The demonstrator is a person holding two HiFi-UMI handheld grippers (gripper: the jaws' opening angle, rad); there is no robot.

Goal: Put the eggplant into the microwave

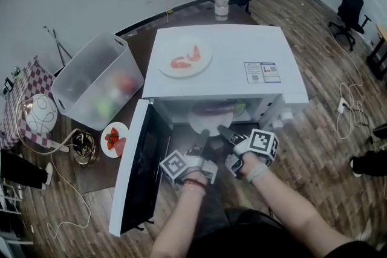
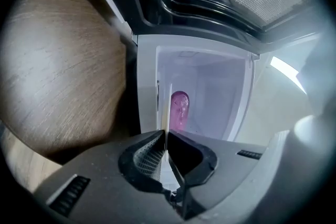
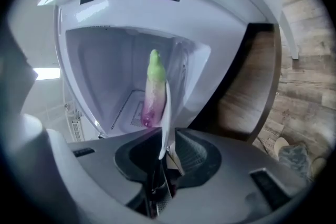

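Closest to the head camera, at six o'clock, two forearms run up to the left tongs (image 1: pixel 204 133) and the right tongs (image 1: pixel 225 130). Each is a grey moulded-plastic body bearing a cube of black-and-white square markers. Both point toward twelve o'clock into the open mouth of the microwave (image 1: pixel 217 72), a boxy white appliance with a flat matte top. It stands on a dark, wood-grained surface (image 1: pixel 100 175). Its door (image 1: pixel 142 169), white-framed with dark glass, hangs open toward seven o'clock.

Inside the cavity lies a thin round white plate (image 1: pixel 199 121). On it rests the eggplant (image 1: pixel 213 108), a glossy, elongated purple body whose green stem end points to three o'clock.

In the left gripper view the ribbed black pads are pressed together on the plate's thin pale rim, with the eggplant's rounded purple end just beyond at twelve o'clock. In the right gripper view the pads stand spread; the plate's edge rises in the gap between them without being clamped.

On the microwave's top, toward eleven o'clock, sits a round white dish (image 1: pixel 185 58) carrying curled pink-red pieces. At nine o'clock of the microwave stands a frosted, translucent plastic bin (image 1: pixel 97 81) with rounded corners. A small saucer (image 1: pixel 115 139) of red strawberries sits near its base.
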